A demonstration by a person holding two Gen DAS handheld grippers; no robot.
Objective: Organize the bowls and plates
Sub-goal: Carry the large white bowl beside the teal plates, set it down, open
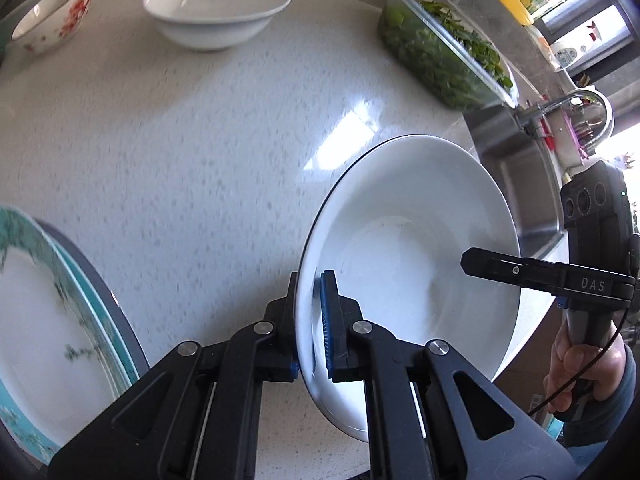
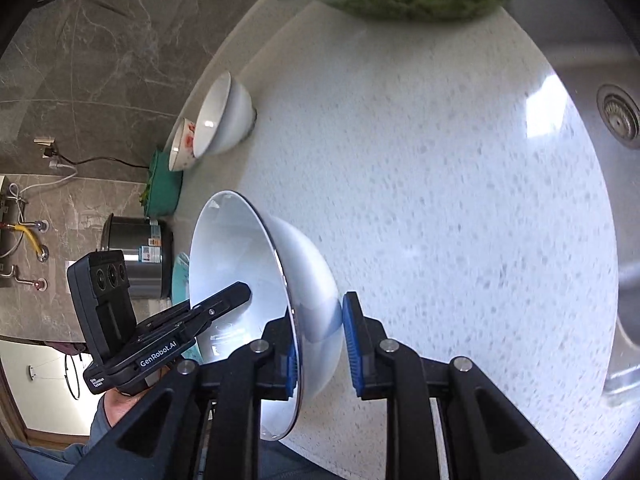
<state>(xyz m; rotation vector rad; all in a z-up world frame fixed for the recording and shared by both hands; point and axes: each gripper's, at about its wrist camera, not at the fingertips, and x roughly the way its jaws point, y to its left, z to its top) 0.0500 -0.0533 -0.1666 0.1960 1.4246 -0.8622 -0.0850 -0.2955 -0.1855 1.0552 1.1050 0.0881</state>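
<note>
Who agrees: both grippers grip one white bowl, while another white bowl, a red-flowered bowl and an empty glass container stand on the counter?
The glass container is not empty: it holds green leaves, as the left wrist view shows. The left gripper and right gripper grip one white bowl; the other white bowl and red-flowered bowl stand on the counter.

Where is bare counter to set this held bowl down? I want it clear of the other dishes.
The speckled white countertop is bare between the teal-rimmed plates, the white ceramic bowl and the glass container of greens. It is crowded along the back.
</note>
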